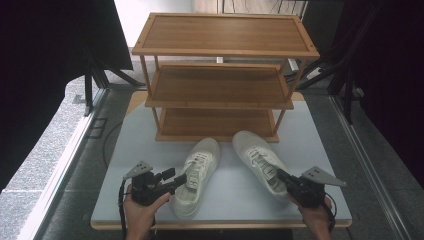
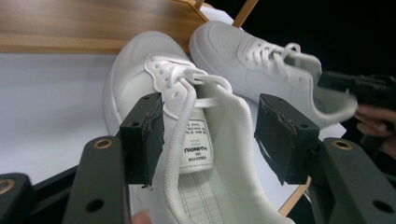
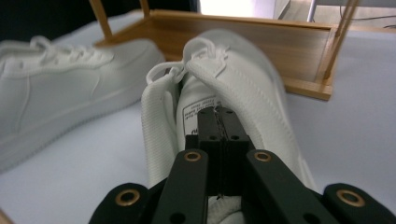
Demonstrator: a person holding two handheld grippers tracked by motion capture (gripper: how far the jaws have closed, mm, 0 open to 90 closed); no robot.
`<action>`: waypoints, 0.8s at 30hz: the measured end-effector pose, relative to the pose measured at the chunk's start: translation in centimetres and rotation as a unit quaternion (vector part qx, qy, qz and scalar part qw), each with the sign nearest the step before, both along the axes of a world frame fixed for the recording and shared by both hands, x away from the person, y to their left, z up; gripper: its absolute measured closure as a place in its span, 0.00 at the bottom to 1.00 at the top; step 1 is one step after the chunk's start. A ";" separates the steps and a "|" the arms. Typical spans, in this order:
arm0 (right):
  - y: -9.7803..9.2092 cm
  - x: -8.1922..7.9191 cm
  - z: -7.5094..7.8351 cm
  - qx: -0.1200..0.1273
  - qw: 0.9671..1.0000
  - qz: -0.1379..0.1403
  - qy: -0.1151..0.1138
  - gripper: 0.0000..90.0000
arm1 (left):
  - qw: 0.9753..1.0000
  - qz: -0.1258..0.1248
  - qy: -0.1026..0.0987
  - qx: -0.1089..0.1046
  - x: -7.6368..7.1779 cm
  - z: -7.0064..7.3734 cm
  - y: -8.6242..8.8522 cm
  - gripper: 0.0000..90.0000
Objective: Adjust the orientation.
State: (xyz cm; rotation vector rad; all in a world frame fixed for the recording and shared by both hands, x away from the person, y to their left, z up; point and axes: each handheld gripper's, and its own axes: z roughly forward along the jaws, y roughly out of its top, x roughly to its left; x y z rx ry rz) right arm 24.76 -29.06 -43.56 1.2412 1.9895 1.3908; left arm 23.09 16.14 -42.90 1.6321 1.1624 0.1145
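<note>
Sneakers gripped for shelving
Left claw [image 2: 208,135] gapes around left sneaker's [image 2: 187,140] collar; right claw [image 3: 219,135] pinches right sneaker's [image 3: 243,93] tongue, ready for lifting.

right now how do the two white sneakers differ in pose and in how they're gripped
The left sneaker points nearly straight at the wooden shoe rack; the right sneaker angles left. The left gripper is open, jaws straddling the left sneaker's tongue; the right gripper looks shut inside the right sneaker's opening. Both are white, laced, upright on the table.
</note>
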 end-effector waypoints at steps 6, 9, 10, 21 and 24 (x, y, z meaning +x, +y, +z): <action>-2.4 1.0 -0.8 0.019 0.998 -0.045 0.034 0.91 | 1.000 -0.001 0.002 0.003 0.2 -0.2 0.0 0.47; -2.6 0.9 -0.7 0.020 0.998 -0.043 0.034 0.87 | 1.000 0.001 0.003 0.001 0.2 -0.2 0.2 0.47; -2.5 0.8 -0.4 0.017 0.999 -0.042 0.030 0.86 | 1.000 0.003 0.003 0.001 0.1 -0.2 0.2 0.47; 0.0 -0.6 2.0 -0.061 0.998 -0.012 0.030 0.88 | 1.000 0.001 0.002 0.003 0.0 -0.2 0.3 0.47; 1.0 -0.6 1.0 -0.098 0.993 -0.009 0.059 0.90 | 1.000 0.003 0.001 0.002 0.0 -0.2 0.4 0.47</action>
